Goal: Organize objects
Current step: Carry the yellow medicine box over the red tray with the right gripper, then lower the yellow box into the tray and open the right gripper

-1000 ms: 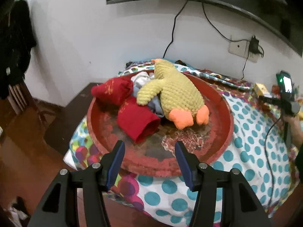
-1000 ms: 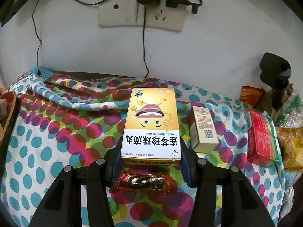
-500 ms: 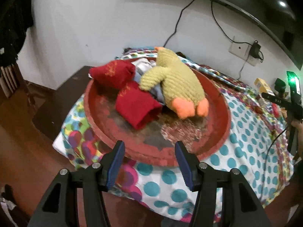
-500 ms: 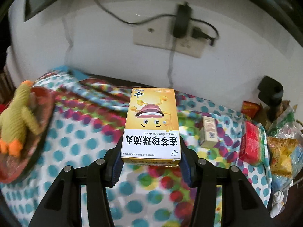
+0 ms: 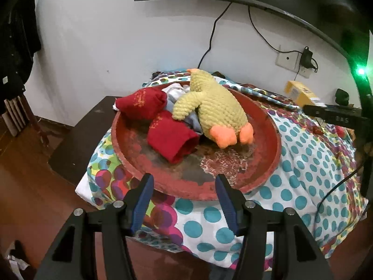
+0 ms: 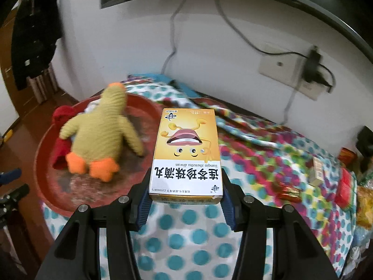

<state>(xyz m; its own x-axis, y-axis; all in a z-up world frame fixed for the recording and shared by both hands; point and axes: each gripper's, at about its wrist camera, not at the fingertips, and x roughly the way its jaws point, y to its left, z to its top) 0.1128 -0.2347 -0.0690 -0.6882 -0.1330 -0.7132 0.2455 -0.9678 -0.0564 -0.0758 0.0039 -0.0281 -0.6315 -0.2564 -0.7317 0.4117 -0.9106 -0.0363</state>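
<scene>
A yellow medicine box (image 6: 186, 154) is pinched at its near end between the two blue pads of the right tongs (image 6: 185, 200), its long axis running straight away from them, printed face up. The box is held in the air above the dotted cloth (image 6: 186, 240) covering the worktop. The red tray (image 6: 46, 182) lies to the left of the box and slightly farther off, its right rim just beside the box's left edge as seen in the right wrist view.

Inside the tray a knitted yellow duck (image 5: 214, 107) is sprawled across the far middle, with red socks (image 5: 172, 140) and pale cloth at the far left. Bare floor is left along the near and right side of the tray — the likeliest landing room for the box.

The left tongs (image 5: 184, 200) are spread and empty, hovering at the tray's near rim. The right hand, already holding the box, is judged the one to deliver it.
</scene>
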